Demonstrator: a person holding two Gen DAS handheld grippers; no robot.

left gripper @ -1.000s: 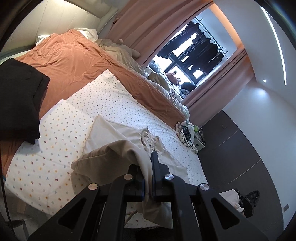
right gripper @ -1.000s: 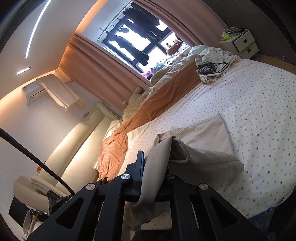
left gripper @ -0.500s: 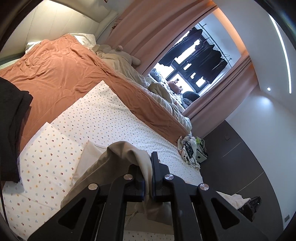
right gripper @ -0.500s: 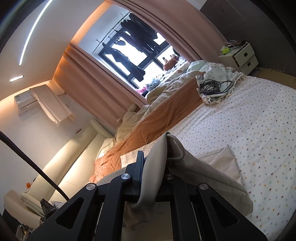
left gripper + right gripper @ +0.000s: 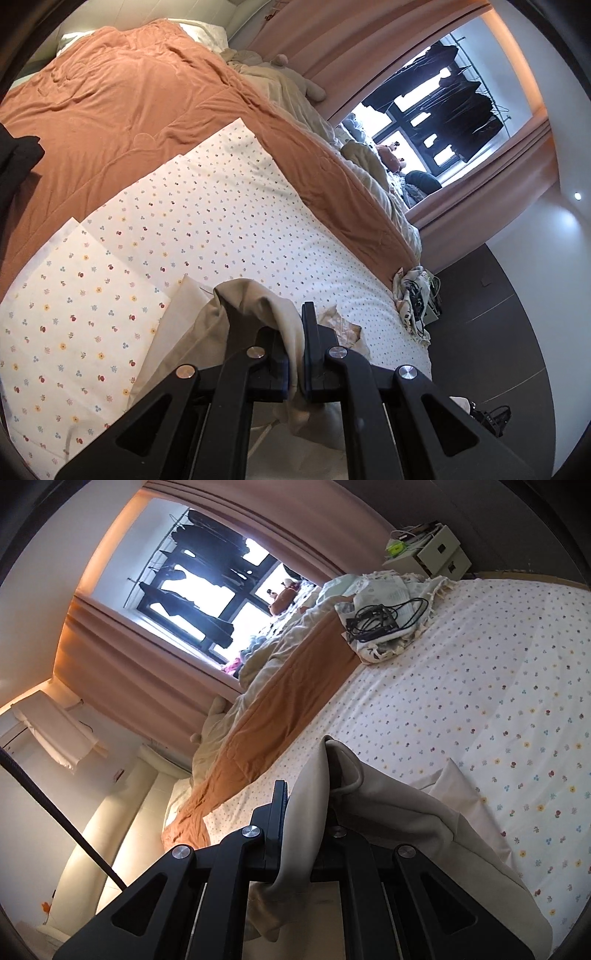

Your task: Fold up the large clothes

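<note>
Two grippers pinching beige garment (image 5: pixel 258 302), creased, apparently trousers, over floral sheet (image 5: pixel 184 221)

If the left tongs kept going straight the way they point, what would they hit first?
Probably the floral sheet just past the beige garment the left tongs grip; depth is hard to judge.

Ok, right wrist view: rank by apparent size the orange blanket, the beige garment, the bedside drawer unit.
1. beige garment, though nearness to the camera inflates it
2. orange blanket
3. bedside drawer unit
</note>
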